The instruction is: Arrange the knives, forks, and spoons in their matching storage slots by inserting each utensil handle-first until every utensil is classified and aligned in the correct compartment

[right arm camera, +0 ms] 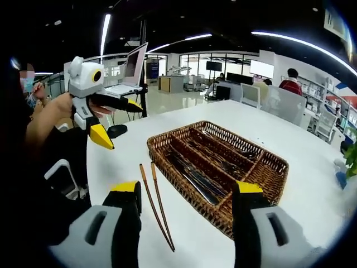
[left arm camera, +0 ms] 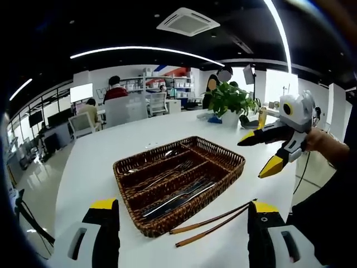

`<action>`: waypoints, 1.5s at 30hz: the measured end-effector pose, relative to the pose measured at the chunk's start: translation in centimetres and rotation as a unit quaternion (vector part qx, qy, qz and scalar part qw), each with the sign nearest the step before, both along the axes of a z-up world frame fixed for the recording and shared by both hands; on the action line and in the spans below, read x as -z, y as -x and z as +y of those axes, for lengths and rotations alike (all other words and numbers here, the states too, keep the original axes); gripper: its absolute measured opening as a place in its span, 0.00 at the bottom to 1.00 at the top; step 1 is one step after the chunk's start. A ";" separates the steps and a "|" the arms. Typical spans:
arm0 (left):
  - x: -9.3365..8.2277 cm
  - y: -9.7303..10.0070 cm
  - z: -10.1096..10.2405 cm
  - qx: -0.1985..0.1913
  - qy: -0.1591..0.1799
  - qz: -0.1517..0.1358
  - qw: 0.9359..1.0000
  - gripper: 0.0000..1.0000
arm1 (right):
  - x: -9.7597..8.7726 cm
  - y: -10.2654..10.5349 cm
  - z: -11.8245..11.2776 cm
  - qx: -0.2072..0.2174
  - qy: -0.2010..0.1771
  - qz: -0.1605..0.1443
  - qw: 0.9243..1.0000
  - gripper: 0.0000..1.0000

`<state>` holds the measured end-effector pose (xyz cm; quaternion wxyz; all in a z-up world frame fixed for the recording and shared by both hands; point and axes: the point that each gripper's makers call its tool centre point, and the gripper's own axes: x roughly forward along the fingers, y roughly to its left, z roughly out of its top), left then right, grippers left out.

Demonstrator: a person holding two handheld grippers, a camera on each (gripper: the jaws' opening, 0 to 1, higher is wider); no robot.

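A brown wicker tray (left arm camera: 126, 169) (right arm camera: 274, 163) with long compartments lies on the white table (left arm camera: 100, 167). Knives (left arm camera: 179, 197), forks (left arm camera: 174, 170) and other cutlery (right arm camera: 207, 167) lie in its slots. Two brown chopsticks (left arm camera: 212, 224) (right arm camera: 157, 207) rest on the table beside the tray. My left gripper (left arm camera: 184, 205) (right arm camera: 118, 121) hangs open and empty above the table's near edge. My right gripper (right arm camera: 187, 188) (left arm camera: 263, 152) is open too, with nothing between its fingers, held in the air off one end of the tray.
A potted plant (left arm camera: 231, 100) stands at the table's far end. An open laptop (right arm camera: 126, 78) sits beyond the other end. Office chairs (left arm camera: 125, 110) and seated people (left arm camera: 114, 89) are further off. Bare tabletop surrounds the tray.
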<state>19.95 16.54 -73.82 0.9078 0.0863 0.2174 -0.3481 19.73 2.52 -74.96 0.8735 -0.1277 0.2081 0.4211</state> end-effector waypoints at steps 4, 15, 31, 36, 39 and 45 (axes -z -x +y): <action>0.0 0.2 0.1 0.000 -0.002 -0.003 1.000 1.00 | 0.3 0.2 1.6 -0.024 -0.018 0.007 1.000 0.50; 0.4 0.8 1.0 -0.006 -0.009 0.000 1.000 1.00 | 4.1 1.0 5.5 -0.078 0.000 0.024 0.997 0.43; 0.4 1.4 1.0 -0.002 0.000 0.003 1.000 0.98 | 9.3 0.0 8.6 -0.096 0.011 0.048 0.994 0.23; 0.6 1.5 0.8 0.003 -0.002 0.005 1.000 0.97 | 10.4 -0.4 9.1 -0.093 0.011 0.060 0.994 0.19; 0.6 1.6 0.4 0.006 0.002 0.006 1.000 0.97 | 11.2 -0.5 9.5 -0.091 0.010 0.072 0.993 0.17; 0.9 1.6 0.3 0.009 0.001 0.008 1.000 0.97 | 12.3 -1.0 9.9 -0.088 0.014 0.081 0.993 0.14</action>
